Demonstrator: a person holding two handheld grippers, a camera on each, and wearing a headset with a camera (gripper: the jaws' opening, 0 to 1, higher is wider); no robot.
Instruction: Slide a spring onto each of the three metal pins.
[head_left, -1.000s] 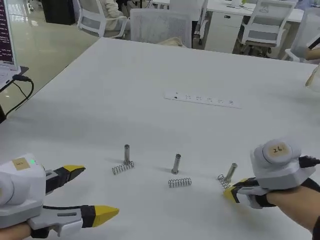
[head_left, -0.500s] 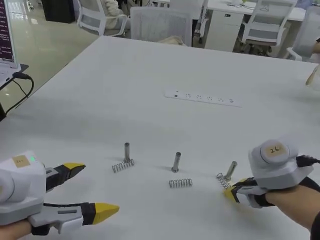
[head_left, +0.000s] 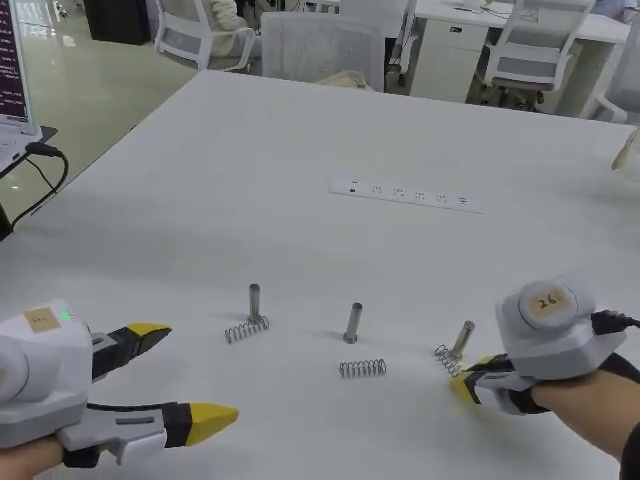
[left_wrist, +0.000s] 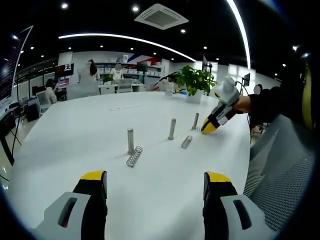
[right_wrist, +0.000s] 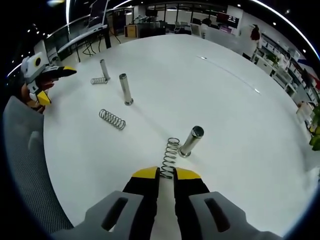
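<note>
**Worktop** (head_left: 300, 150): white and broad, carrying every item listed here.

**Pins, three, metal:** all stand on end in one row running along the near edge, set a little back from it.
- Left pin (head_left: 254, 303): nearest the worktop's left edge.
- Middle pin (head_left: 353, 323): between the other two.
- Right pin (head_left: 465, 338): nearest the right edge.

**Springs, three, wire coil:** all lie flat on the worktop, and none is on a pin.
- Left spring (head_left: 246, 331): just beside the foot of the left pin, on the near-edge side.
- Middle spring (head_left: 362, 369): apart from the middle pin, closer to the near edge.
- Right spring (head_left: 446, 359): one end lies by the foot of the right pin. The other end points toward the near edge and sits between the tips of the right gripper.

**Left gripper** (head_left: 195, 372): white body with yellow-tipped jaws, held over the near edge toward the left corner. The jaws are spread wide with nothing between them. It points along the row, well apart from the left pin and left spring.

**Right gripper** (head_left: 460, 384): low at the near edge toward the right corner. Its jaws are drawn in to a narrow slot. In the right gripper view they are closed on the near end of the right spring.

**Power strip** (head_left: 405, 197): white, lying flat mid-worktop, well beyond the row of pins toward the far edge.
</note>
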